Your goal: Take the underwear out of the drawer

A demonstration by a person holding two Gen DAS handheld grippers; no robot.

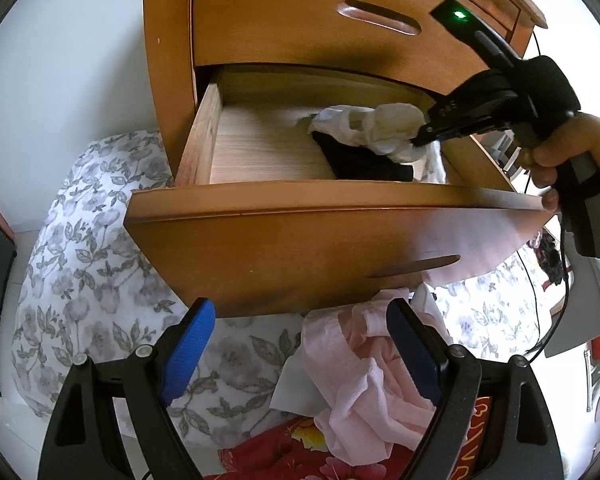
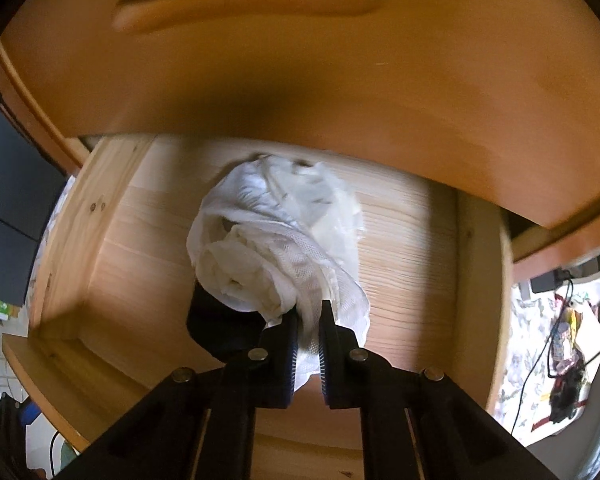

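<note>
The wooden drawer point(image 1: 284, 200) stands pulled out of the cabinet. Inside it, my right gripper point(image 2: 309, 322) is shut on a bunched white mesh underwear point(image 2: 276, 240), which hangs from the pads just above the drawer floor. In the left wrist view the same white underwear point(image 1: 372, 128) trails from the right gripper point(image 1: 420, 138), held by a hand at the right. A black garment point(image 1: 364, 162) lies under it on the drawer floor, seen as a dark garment point(image 2: 220, 324) in the right wrist view. My left gripper point(image 1: 300, 344) hovers open below the drawer front, holding nothing.
A pink garment point(image 1: 364, 372) lies on the floral bedding point(image 1: 80, 260) under the drawer front, with red patterned cloth point(image 1: 268, 452) beneath it. The closed upper drawer point(image 1: 340, 12) overhangs the open one. Cables and clutter point(image 2: 564, 344) sit at the right.
</note>
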